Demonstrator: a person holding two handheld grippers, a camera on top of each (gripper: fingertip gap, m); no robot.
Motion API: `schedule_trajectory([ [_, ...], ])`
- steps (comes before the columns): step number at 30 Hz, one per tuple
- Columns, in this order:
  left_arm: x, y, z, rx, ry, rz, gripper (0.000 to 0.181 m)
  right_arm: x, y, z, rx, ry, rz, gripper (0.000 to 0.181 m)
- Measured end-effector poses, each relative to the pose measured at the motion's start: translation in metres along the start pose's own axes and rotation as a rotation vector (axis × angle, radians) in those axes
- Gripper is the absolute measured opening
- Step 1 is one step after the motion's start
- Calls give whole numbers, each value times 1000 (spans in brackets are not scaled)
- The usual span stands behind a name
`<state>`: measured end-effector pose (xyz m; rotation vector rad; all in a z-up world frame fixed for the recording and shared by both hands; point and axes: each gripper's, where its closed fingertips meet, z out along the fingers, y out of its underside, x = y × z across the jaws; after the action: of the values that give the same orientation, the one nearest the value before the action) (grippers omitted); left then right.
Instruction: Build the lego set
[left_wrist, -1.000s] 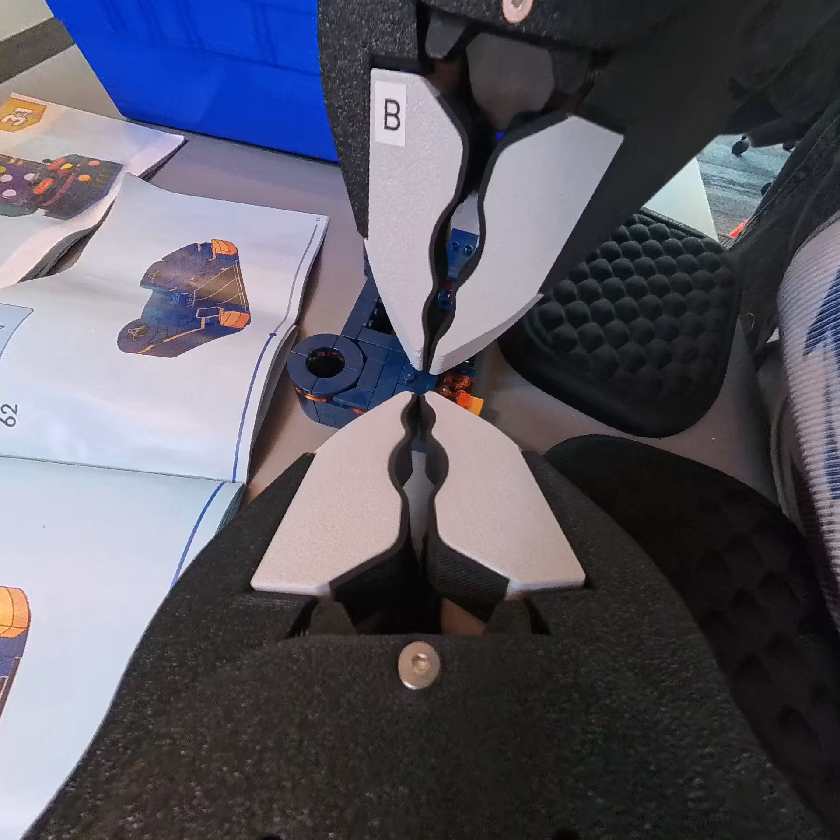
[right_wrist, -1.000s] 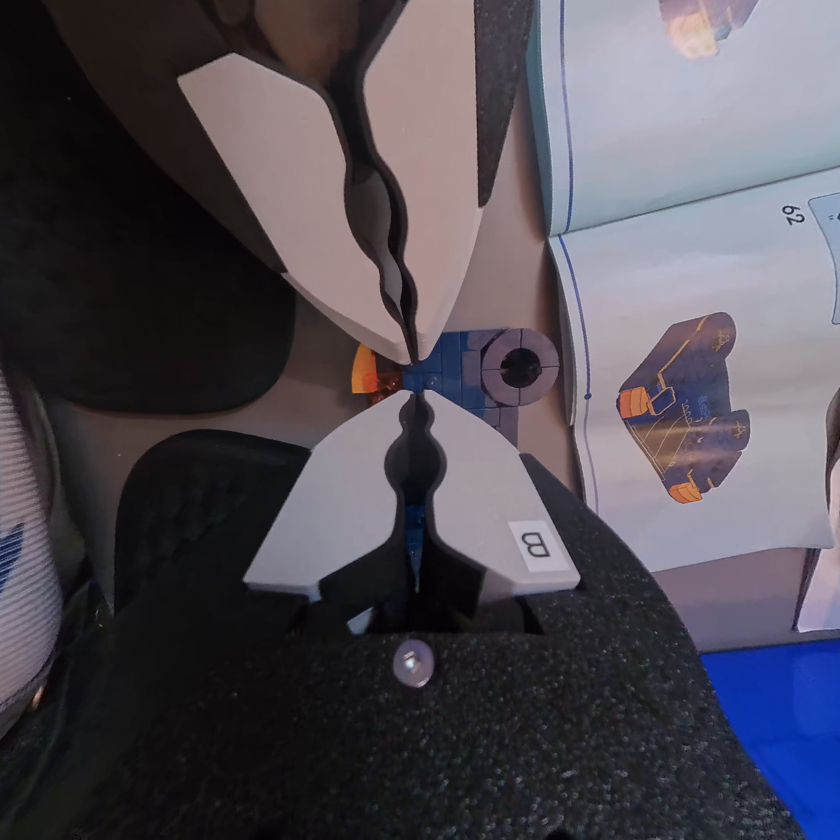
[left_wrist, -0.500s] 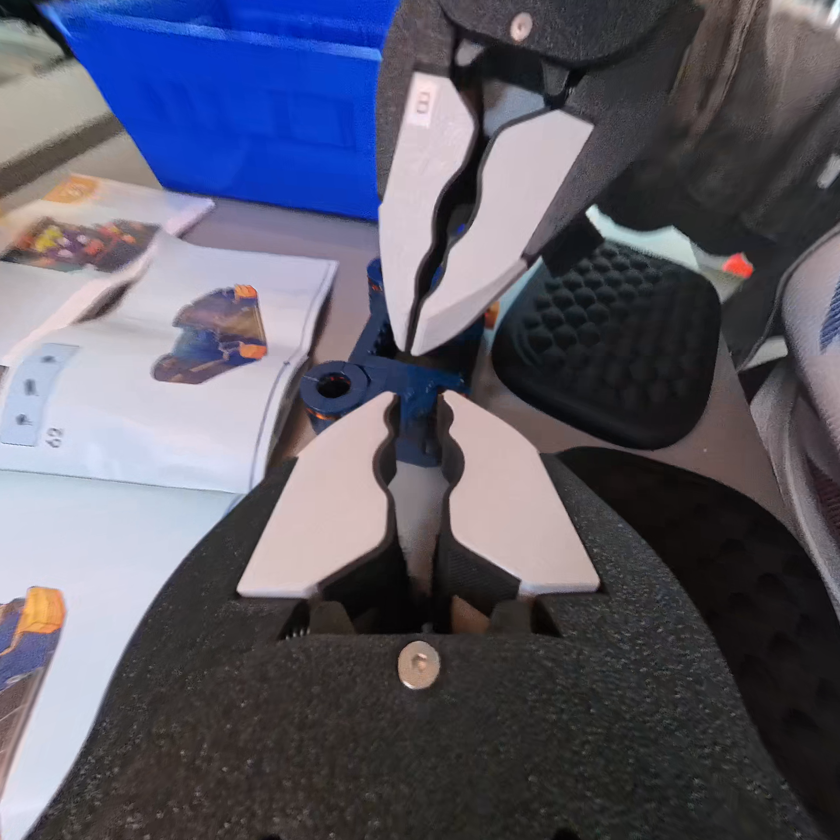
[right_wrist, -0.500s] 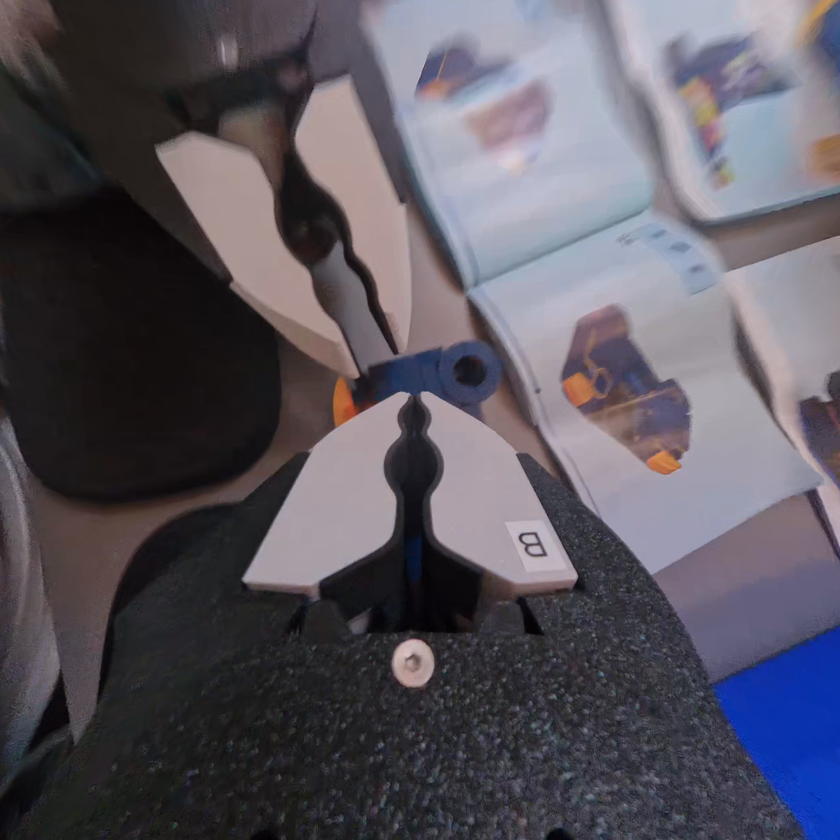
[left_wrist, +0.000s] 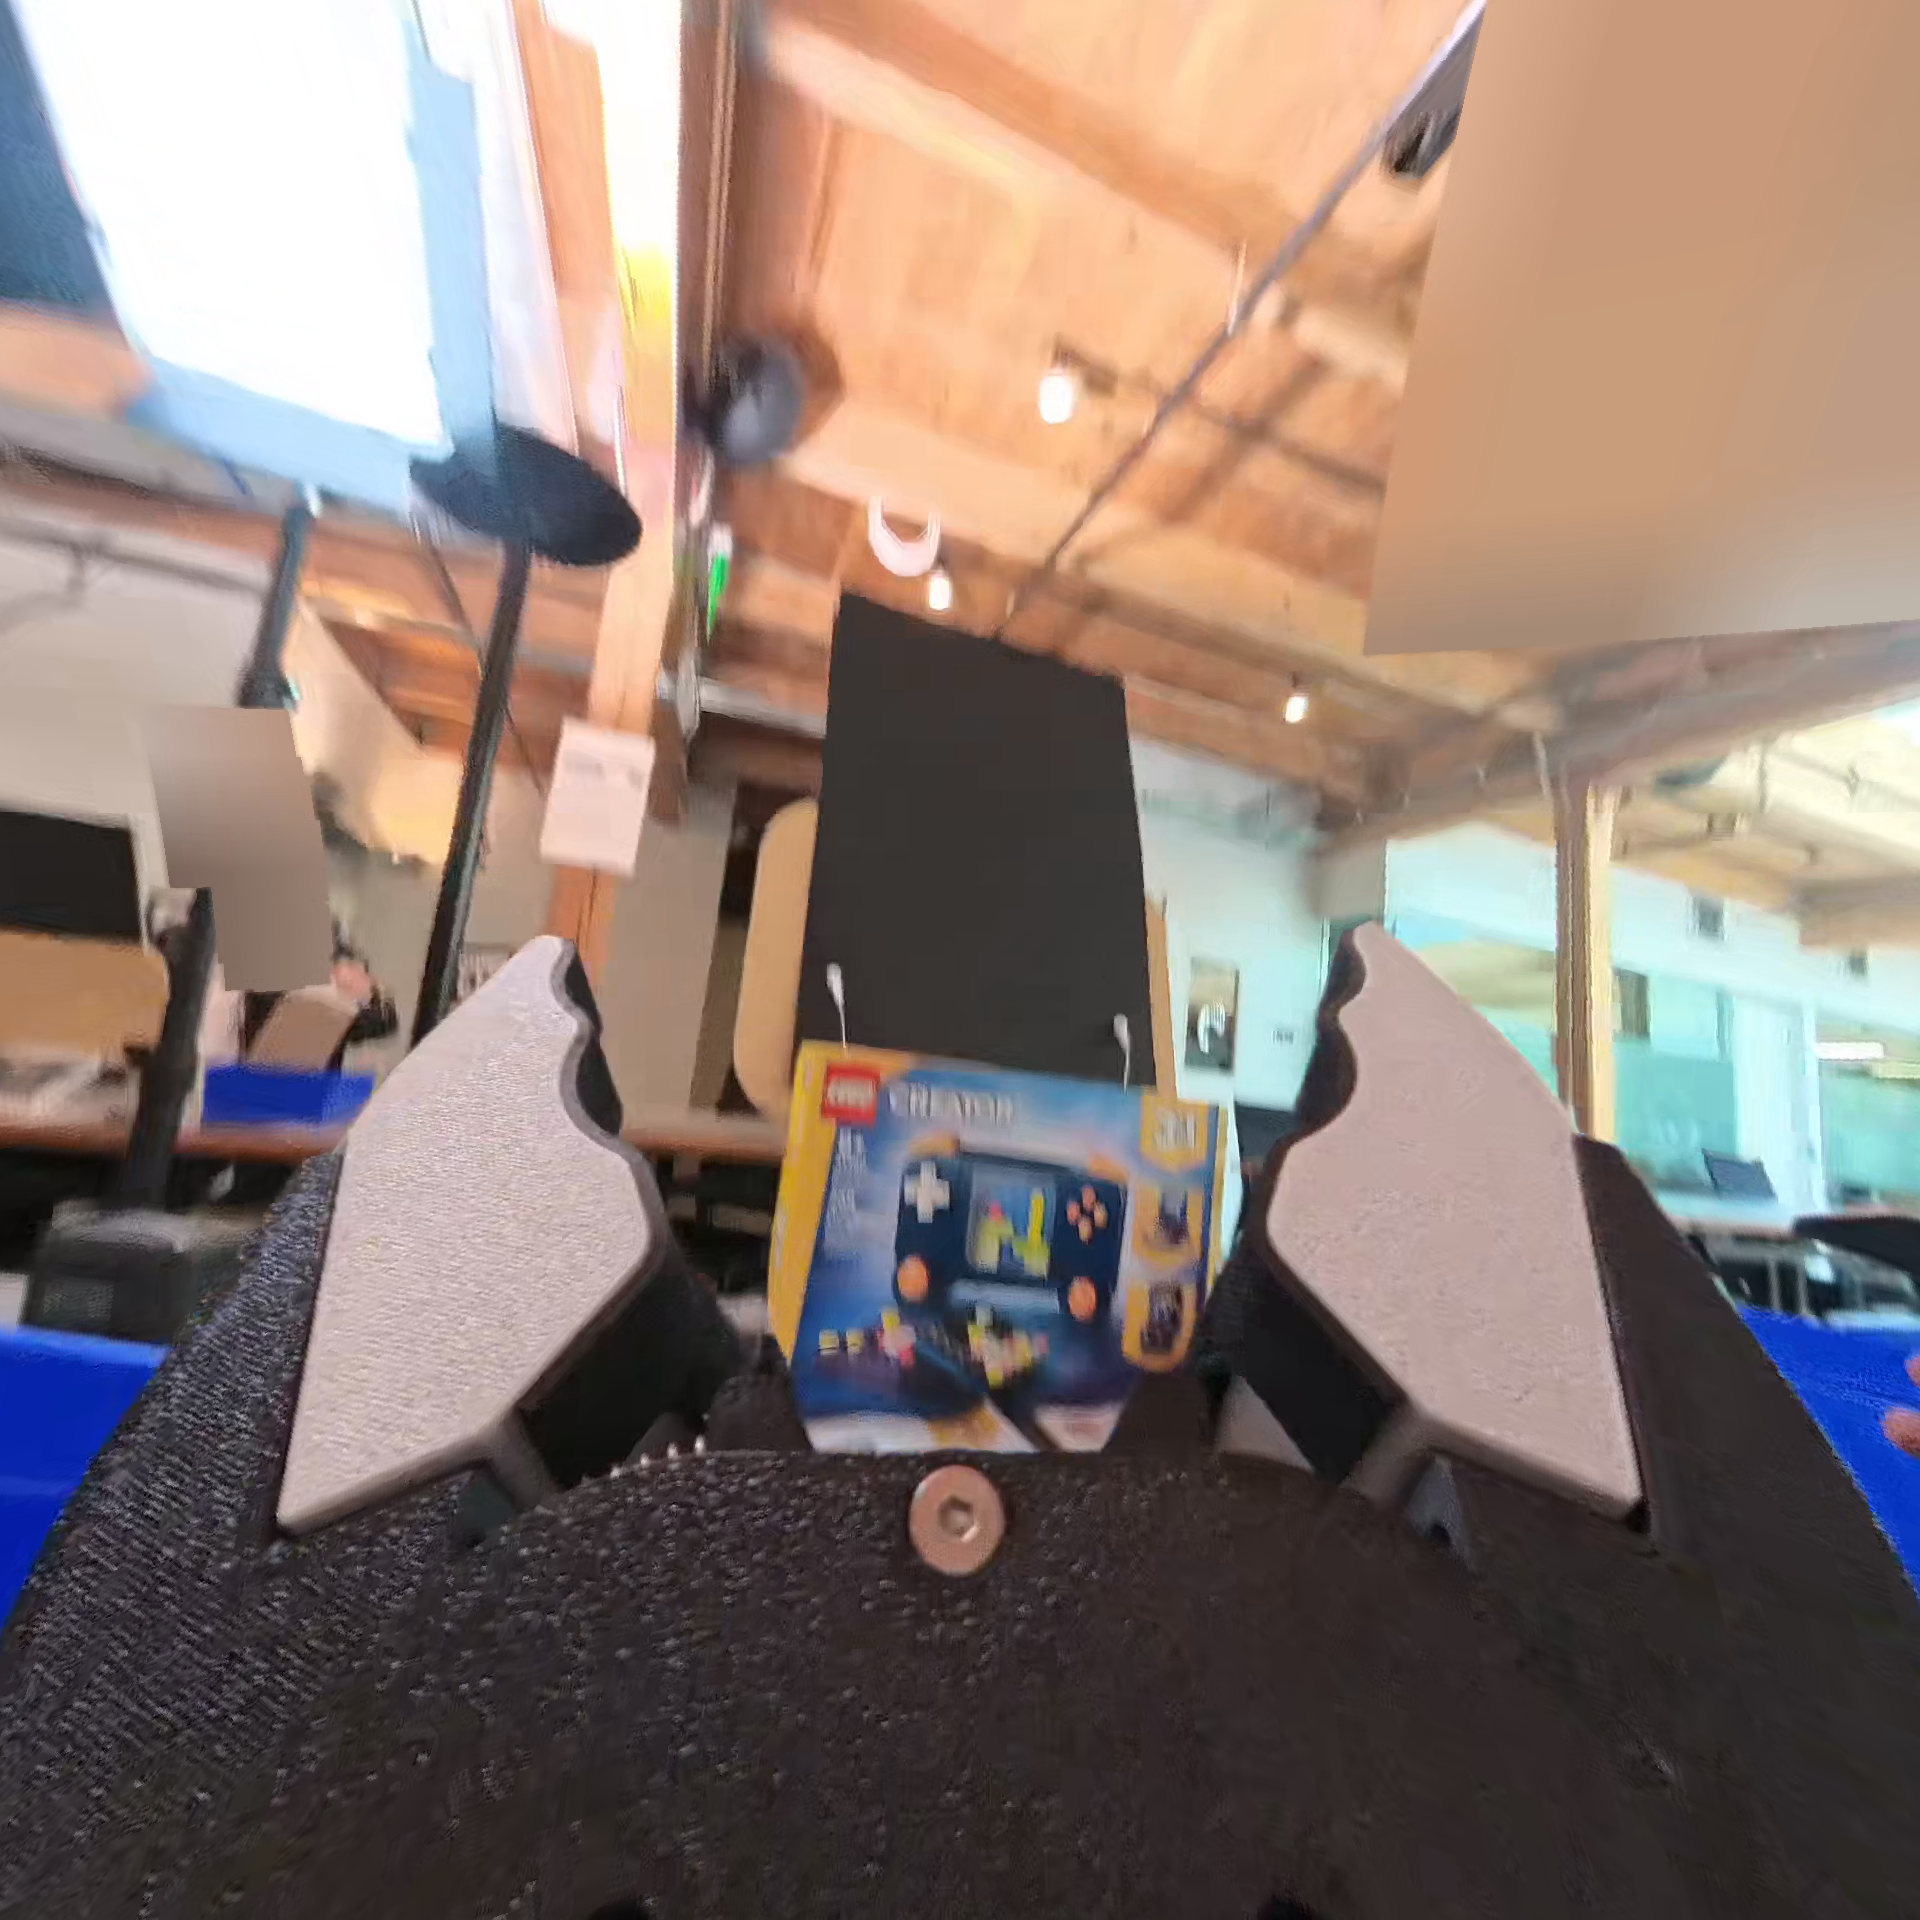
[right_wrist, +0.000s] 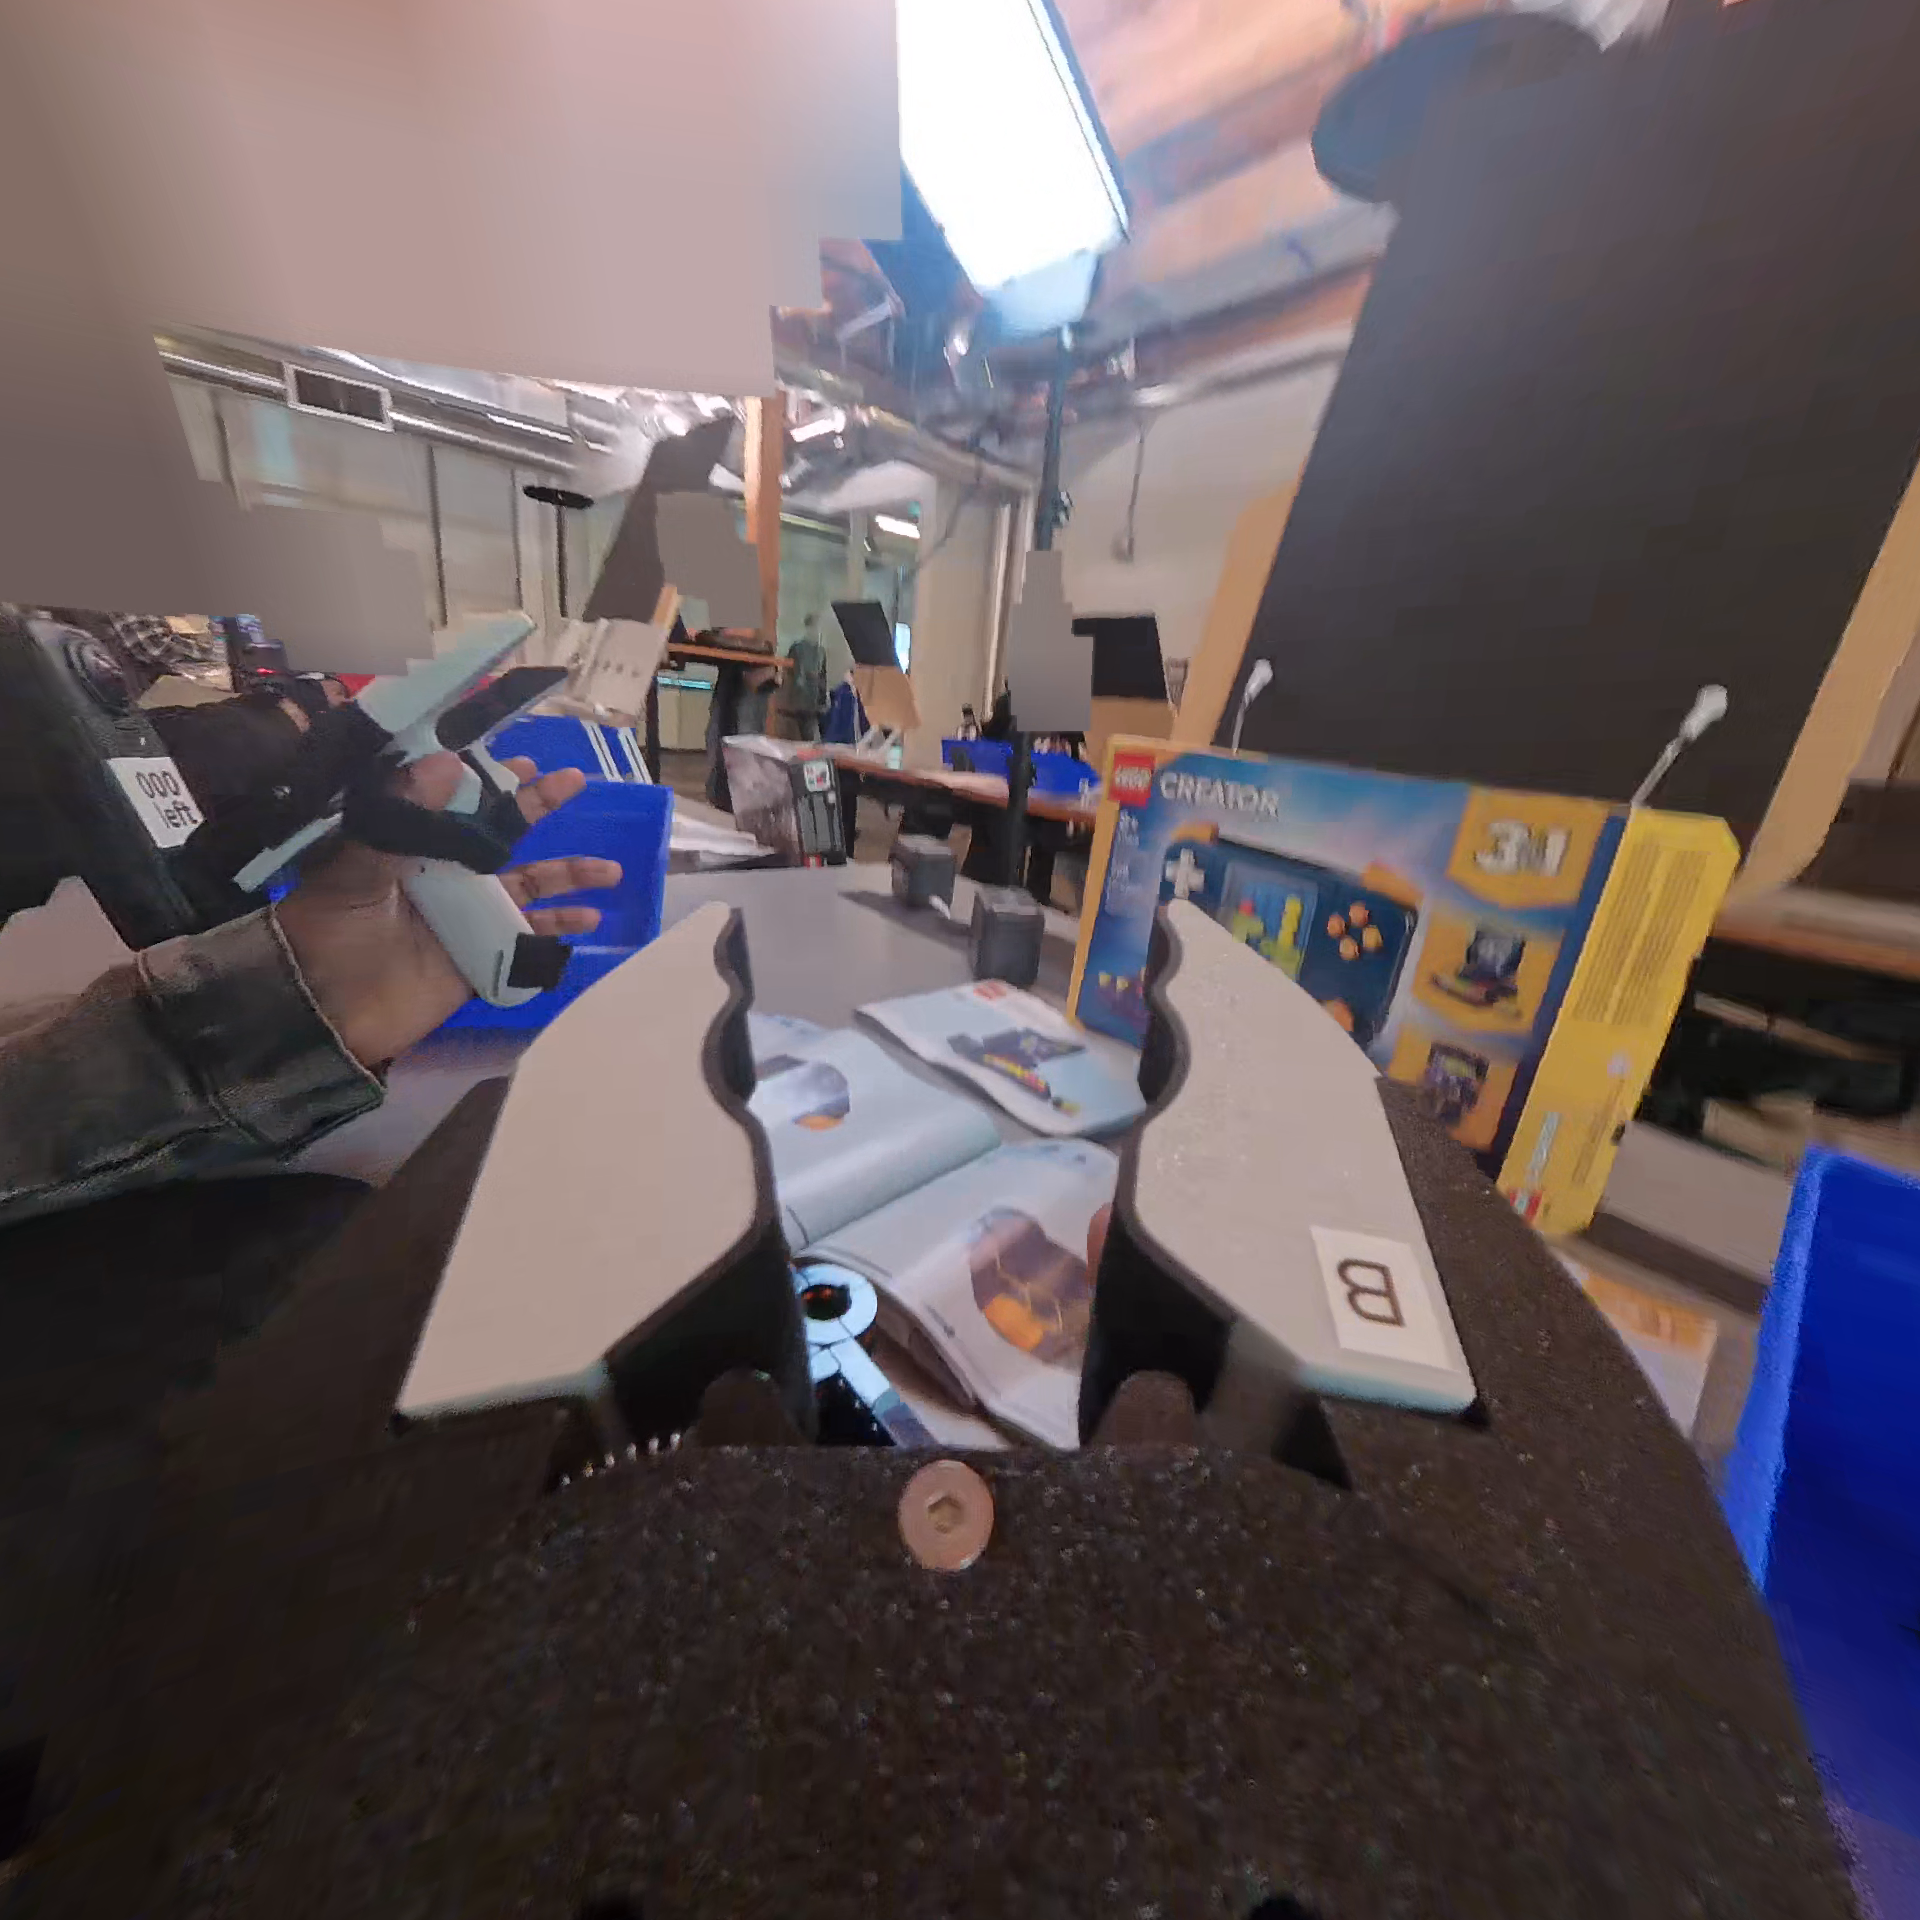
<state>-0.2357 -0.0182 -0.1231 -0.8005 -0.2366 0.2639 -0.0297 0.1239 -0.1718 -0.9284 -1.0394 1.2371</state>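
Timber ceiling beams and distant desks fill the left wrist view, where the left gripper (left_wrist: 961, 997) is raised with jaws spread wide and empty, framing only the set's box (left_wrist: 997, 1247). Only in the right wrist view are the grey table (right_wrist: 831, 904), open instruction booklets (right_wrist: 883, 1132) and the dark-blue lego model (right_wrist: 831, 1309) seen, the model lying low between the parted, empty jaws of the right gripper (right_wrist: 945, 935). With both grippers lifted clear, the unheld model may be knocked or misgripped on re-approach.
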Motion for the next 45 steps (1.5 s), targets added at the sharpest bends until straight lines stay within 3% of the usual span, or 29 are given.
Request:
schedule_trajectory([
  [3, -2, -22, -6, 107, 5, 27, 126, -11, -11, -2, 113, -31, -73, 81],
  [8, 23, -26, -8, 162, 131, 57, 114, -20, -25, -4, 232, -94, -53, 133],
  [10, 36, -23, -8, 151, 188, 99, 111, -21, -29, -6, 266, -98, -50, 140],
  [17, 51, -16, -7, 129, 243, 157, 110, -18, -34, -13, 329, -66, -108, 132],
  [23, 48, -13, -5, 118, 221, 129, 122, 1, -39, -20, 386, 18, -38, 140],
  [29, 54, -12, -7, 122, 249, 141, 115, -9, -35, -17, 364, -23, -62, 130],
  [33, 60, -11, -9, 120, 287, 143, 95, -9, -35, -19, 363, -24, -80, 108],
  [35, 61, -7, -9, 96, 302, 129, 90, -9, -35, -21, 360, -44, -59, 88],
  [40, 64, 0, -9, 61, 313, 159, 63, -8, -26, -19, 302, -40, -95, 56],
  [45, 59, 8, -9, -14, 277, 233, 14, -11, -16, -12, 236, -36, -163, 41],
])
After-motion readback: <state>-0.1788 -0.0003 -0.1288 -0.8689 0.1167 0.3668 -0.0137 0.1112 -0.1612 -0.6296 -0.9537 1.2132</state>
